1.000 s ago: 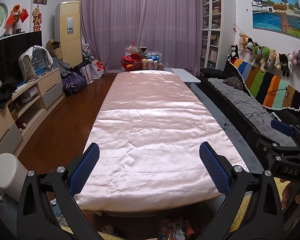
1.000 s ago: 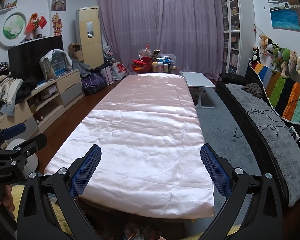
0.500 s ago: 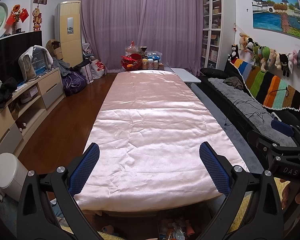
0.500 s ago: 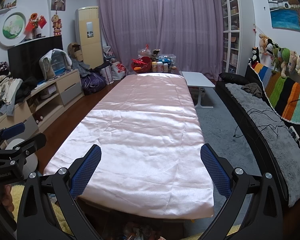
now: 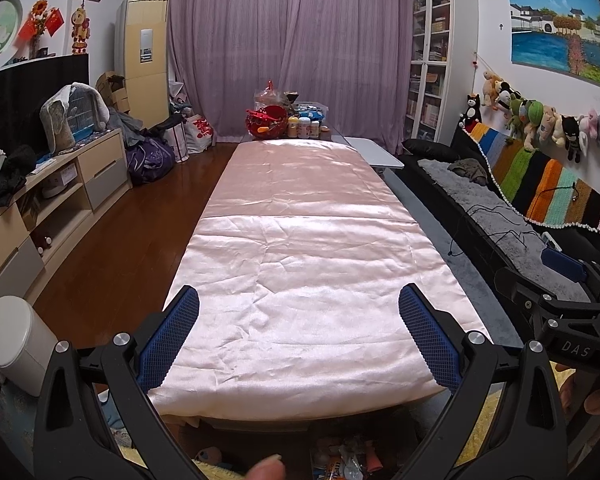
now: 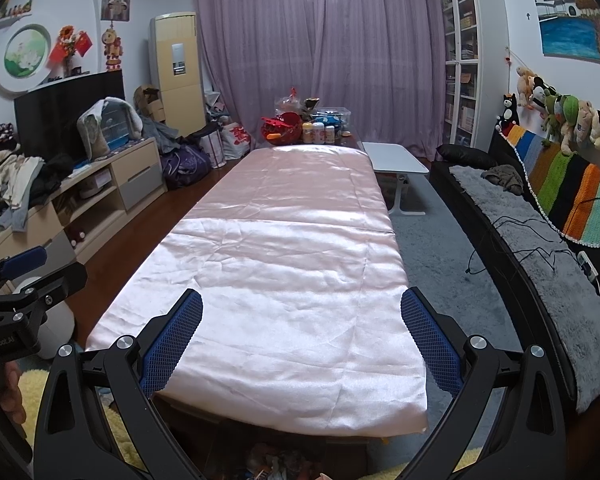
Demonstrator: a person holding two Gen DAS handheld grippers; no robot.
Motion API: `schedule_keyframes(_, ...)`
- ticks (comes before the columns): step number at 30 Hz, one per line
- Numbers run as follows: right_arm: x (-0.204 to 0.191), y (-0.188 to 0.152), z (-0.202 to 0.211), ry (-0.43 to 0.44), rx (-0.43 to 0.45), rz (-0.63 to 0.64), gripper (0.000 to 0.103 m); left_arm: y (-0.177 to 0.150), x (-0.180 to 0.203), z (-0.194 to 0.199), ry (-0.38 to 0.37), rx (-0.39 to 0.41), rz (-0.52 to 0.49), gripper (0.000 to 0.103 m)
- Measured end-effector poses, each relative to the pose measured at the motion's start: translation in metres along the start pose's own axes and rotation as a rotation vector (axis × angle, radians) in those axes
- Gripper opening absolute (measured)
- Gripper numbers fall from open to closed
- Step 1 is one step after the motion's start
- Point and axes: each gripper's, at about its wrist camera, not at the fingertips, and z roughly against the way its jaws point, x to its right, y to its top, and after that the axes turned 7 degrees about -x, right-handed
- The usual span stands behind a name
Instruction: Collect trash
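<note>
Living room: long table under pink satin cloth (image 5: 300, 248) fills both my views. White bin (image 5: 14, 344) stands on the floor left of the table's near end. Left gripper (image 5: 299, 338) and right gripper (image 6: 301, 340) hover above that near end, both spread wide, gripping nothing. Trash (image 5: 348, 458) is a small wrapper pile on the floor under the near edge.

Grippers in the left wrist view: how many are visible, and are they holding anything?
2. The left gripper spans the foreground, open and empty; the right gripper shows partly at the right edge, nothing visibly held.
</note>
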Motion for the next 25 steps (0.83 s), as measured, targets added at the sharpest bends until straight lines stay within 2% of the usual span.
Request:
schedule_keyframes(4,0.0014,-0.0022,-0.0025,0.006,-0.010,-0.005,0.100,-0.0032,-0.0001,-0.0030,0.018,-0.016,0.006,0.095)
schedule_keyframes(19,-0.0003,-0.0047,-0.0024,0.004,-0.010,-0.010,0.100,-0.0070,0.0025,-0.0001,0.030,0.010,-0.009,0.095)
schedule_keyframes(22,-0.0003,-0.0049,-0.0024,0.004,-0.010,-0.010,0.100,-0.0077,0.0028,0.0011,-0.001,0.007,-0.011,0.095)
schedule_keyframes(25,-0.0002,-0.0049,-0.0025,0.004,-0.010,-0.010,0.100,-0.0083,0.0042,0.0017,0.006,0.008,-0.015,0.095)
